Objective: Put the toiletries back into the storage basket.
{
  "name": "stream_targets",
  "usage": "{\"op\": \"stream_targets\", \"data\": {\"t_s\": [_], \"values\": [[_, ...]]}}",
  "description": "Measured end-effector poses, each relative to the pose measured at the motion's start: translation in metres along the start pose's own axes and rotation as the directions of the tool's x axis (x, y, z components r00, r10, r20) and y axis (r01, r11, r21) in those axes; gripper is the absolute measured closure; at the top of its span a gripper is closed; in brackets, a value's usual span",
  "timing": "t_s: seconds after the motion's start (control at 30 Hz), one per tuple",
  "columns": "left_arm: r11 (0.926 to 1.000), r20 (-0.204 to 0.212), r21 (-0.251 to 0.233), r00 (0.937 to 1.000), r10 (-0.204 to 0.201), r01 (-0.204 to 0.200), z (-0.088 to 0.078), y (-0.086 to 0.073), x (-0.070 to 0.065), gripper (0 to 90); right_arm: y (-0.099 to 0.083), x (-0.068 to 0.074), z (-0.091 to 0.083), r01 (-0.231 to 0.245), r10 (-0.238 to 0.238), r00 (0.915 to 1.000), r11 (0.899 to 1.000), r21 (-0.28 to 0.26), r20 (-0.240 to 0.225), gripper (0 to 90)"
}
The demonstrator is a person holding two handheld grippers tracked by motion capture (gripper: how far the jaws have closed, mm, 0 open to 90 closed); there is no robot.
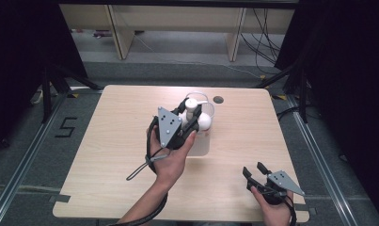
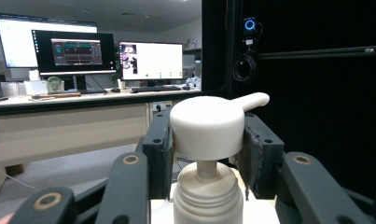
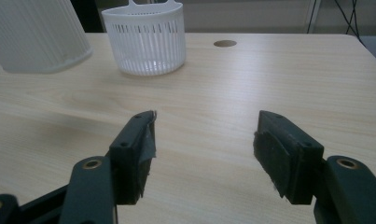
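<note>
Left tool point(image 2: 206, 154): jaws clamped on round white plastic pump head point(image 2: 208, 126) of white ribbed pump bottle point(image 1: 200, 139), held upright at bench centre. White slotted plastic basket point(image 3: 146, 39) stood just behind bottle, nr round cable hole point(image 3: 225, 43). Right tool point(image 3: 202, 151): jaws spread wide, nothing betw. them, held low at near-right corner of light wood bench point(image 1: 116, 136).

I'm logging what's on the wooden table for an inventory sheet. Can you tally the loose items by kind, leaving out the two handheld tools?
White plastic pump bottle, head clamped in the left tool: 1
White slotted plastic basket: 1
Total: 2
The right tool is open and holds nothing.
</note>
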State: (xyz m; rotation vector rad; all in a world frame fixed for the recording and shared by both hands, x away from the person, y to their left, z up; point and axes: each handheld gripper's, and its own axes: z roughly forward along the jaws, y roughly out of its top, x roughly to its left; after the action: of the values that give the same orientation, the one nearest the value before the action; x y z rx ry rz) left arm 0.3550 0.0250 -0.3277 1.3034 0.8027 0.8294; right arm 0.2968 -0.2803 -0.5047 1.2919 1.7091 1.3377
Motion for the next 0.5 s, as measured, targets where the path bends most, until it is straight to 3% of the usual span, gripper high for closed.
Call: {"op": "stream_targets", "data": {"t_s": [0.07,0.1,0.13,0.17,0.23,0.27,0.5], "values": [[1.0000,-0.005,-0.003,1.0000,-0.001,0.001,0.002,0.002,0.001,59.3,0.000,0.000,0.000,-0.002,0.002,1.0000,1.000,0.001,0.000,38.7],[0.9997,-0.010,-0.013,0.9997,0.022,-0.022,0.003,0.003,0.003,59.3,0.000,0.000,0.000,-0.002,0.002,1.0000,1.000,-0.005,0.002,38.7],[1.0000,-0.010,-0.004,1.0000,-0.001,0.001,0.004,0.004,0.003,59.3,0.000,-0.001,0.000,0.010,-0.010,0.9999,1.000,-0.007,0.004,38.7],[0.9996,-0.012,-0.018,0.9997,0.021,-0.022,0.006,0.005,0.005,59.3,0.000,-0.001,0.000,0.009,-0.009,1.0000,1.000,-0.006,0.003,38.7],[0.9995,-0.015,-0.020,0.9996,0.024,-0.024,0.008,0.007,0.006,59.3,0.000,-0.001,0.000,0.010,-0.010,0.9999,1.000,-0.006,0.003,38.7],[0.9994,-0.017,-0.018,0.9994,0.029,-0.029,0.009,0.007,0.007,59.3,0.000,0.001,-0.001,-0.015,0.015,0.9999,1.000,0.008,-0.002,38.7],[0.9993,-0.032,-0.025,0.9992,0.026,-0.027,0.017,0.012,0.012,59.3,-0.001,-0.001,0.001,0.004,-0.004,1.0000,1.000,-0.003,-0.004,38.6]]}}
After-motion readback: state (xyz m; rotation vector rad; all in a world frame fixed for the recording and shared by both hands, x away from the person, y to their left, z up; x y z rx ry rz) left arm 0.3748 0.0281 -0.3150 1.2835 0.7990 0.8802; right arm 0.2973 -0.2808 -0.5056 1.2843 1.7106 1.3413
